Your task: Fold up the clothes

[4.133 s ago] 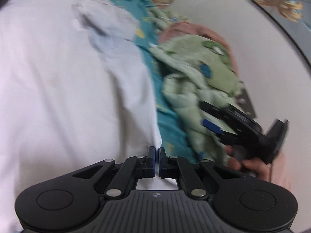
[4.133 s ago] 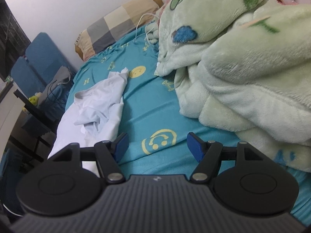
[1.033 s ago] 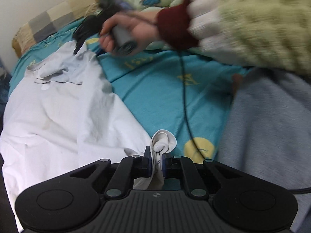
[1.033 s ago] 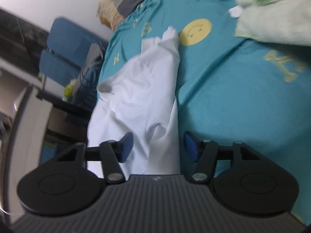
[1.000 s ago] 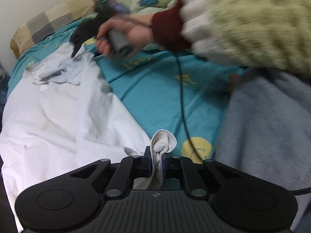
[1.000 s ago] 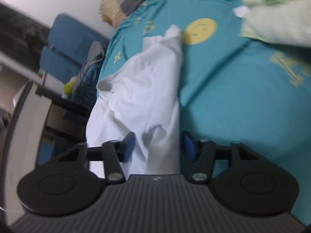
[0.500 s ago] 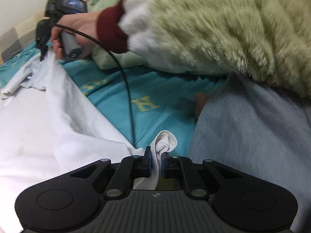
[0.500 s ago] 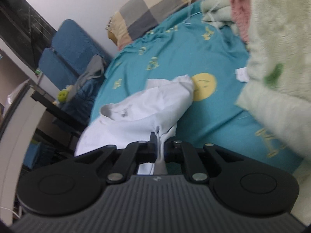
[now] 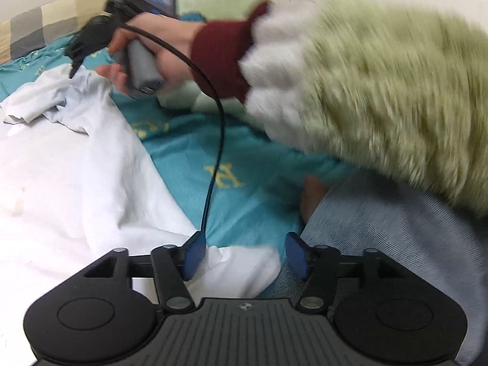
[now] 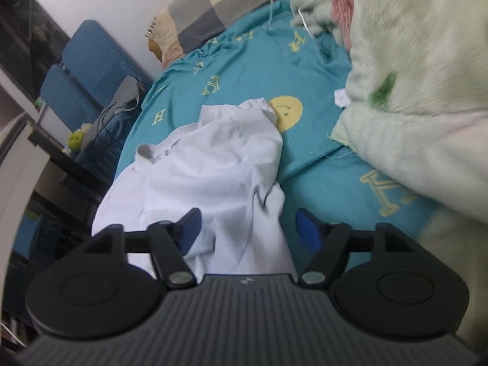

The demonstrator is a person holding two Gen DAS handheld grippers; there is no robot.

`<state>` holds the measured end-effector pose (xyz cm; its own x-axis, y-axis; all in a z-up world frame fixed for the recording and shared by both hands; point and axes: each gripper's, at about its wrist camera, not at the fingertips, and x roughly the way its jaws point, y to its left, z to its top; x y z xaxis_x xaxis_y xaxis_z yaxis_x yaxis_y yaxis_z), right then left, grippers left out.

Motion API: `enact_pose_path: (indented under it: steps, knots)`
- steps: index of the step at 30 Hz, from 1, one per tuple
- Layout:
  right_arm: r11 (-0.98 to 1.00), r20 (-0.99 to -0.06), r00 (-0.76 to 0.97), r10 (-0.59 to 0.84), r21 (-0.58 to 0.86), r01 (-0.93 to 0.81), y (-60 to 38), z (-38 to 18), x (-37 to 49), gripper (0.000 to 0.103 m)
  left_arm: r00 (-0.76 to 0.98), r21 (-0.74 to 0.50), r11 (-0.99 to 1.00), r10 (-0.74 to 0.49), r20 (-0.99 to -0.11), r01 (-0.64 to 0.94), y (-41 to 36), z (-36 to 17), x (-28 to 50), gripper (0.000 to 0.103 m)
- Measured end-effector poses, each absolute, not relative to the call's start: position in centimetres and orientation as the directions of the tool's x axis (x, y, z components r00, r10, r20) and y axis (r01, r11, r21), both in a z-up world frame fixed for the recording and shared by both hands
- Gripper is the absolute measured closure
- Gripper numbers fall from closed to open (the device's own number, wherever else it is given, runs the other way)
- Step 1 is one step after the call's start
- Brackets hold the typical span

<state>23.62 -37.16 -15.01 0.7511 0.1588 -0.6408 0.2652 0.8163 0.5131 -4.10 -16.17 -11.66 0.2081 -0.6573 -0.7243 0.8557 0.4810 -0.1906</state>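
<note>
A white shirt [image 9: 76,183] lies spread on the teal bedsheet [image 9: 253,189]. My left gripper [image 9: 242,254] is open, with a bunched white corner of the shirt lying loose between its jaws. My right gripper [image 10: 248,231] is open just above the shirt [image 10: 207,180], whose rumpled fold lies between and under its jaws. In the left wrist view the right gripper [image 9: 76,61] shows at the far end of the shirt, held in a hand with a fluffy green sleeve [image 9: 381,97].
A pale green fleece blanket [image 10: 411,61] is heaped on the right of the bed. A checked pillow [image 10: 219,9] lies at the head. A blue chair [image 10: 82,76] and dark shelf stand beyond the left bed edge. Grey trousers [image 9: 396,244] are close on the right.
Both grippers have opened and let go of the white shirt, which has dropped onto the bed. The right gripper's fold has slumped below its jaws.
</note>
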Motion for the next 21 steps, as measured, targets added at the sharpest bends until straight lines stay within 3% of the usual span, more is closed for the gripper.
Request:
enact_pose_path:
  steps: [2, 6, 12, 18, 21]
  knots:
    - [0.837, -0.65, 0.744, 0.152, 0.485, 0.253, -36.6, -13.5, 21.6, 0.031, 0.226, -0.2, 0.484, -0.684, -0.694, 0.852, -14.9, -10.6, -4.0, 0.03]
    - [0.869, -0.673, 0.728, 0.134, 0.432, 0.24, -33.9, -11.5, 16.7, 0.032, 0.325, -0.154, 0.538, -0.687, -0.65, 0.828, -11.9, -8.5, -3.2, 0.026]
    - [0.909, -0.721, 0.675, 0.154, 0.371, 0.188, -27.9, -10.7, 9.2, 0.032, 0.529, -0.079, 0.711, -0.587, -0.613, 0.699, -6.7, -6.3, 0.0, 0.024]
    - [0.957, -0.787, 0.598, 0.152, 0.268, 0.108, -21.4, -10.9, 4.1, 0.034, 0.594, -0.196, 0.826, -0.525, -0.61, 0.528, -2.0, -5.8, 4.7, 0.024]
    - [0.99, -0.835, 0.547, 0.065, 0.122, 0.069, -18.8, -12.2, 4.8, 0.047, 0.588, -0.248, 0.836, -0.526, -0.614, 0.489, -0.7, -6.4, 5.9, 0.024]
